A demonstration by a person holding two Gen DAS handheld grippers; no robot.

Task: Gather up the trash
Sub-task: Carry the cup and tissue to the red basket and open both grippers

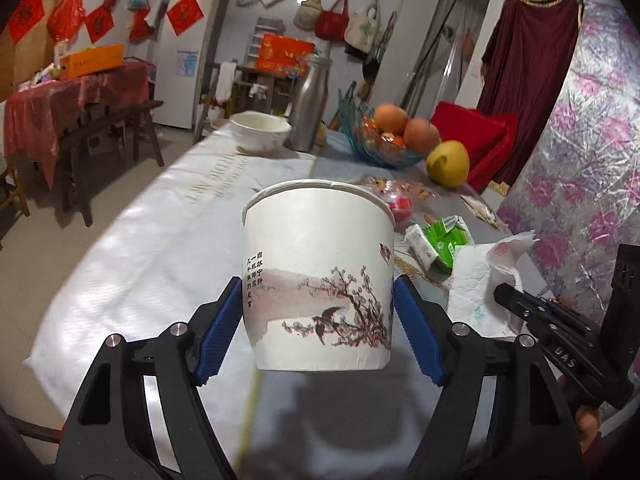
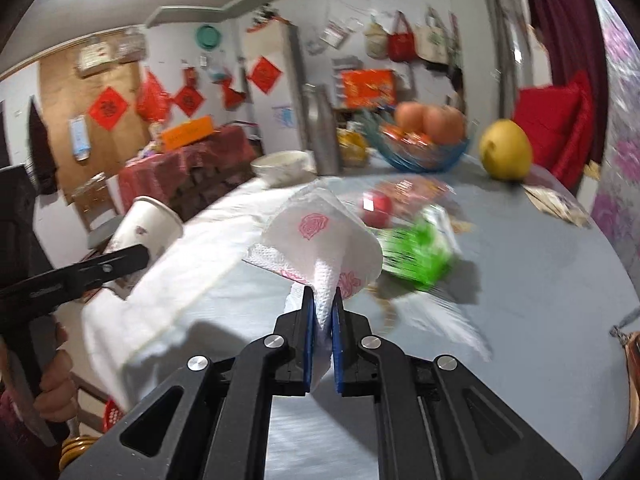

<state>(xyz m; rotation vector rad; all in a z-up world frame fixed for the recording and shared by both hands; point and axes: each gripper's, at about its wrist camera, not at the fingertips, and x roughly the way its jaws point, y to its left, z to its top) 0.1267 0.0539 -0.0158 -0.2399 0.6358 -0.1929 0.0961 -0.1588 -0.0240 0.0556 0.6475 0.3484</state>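
While clamped in the left gripper (image 1: 318, 328), a paper cup (image 1: 318, 276) (Chinese calligraphy, unreadable); rose-printed napkin (image 2: 320, 240) in the pinching right gripper (image 2: 323, 320).

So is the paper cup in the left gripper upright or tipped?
Roughly upright: the paper cup has its rim on top, base lifted off the table, between the left gripper.

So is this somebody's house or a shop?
Most likely a lived-in home: a table with a fruit bowl and a metal flask, a white fridge nearby, and bags hanging on the wall.
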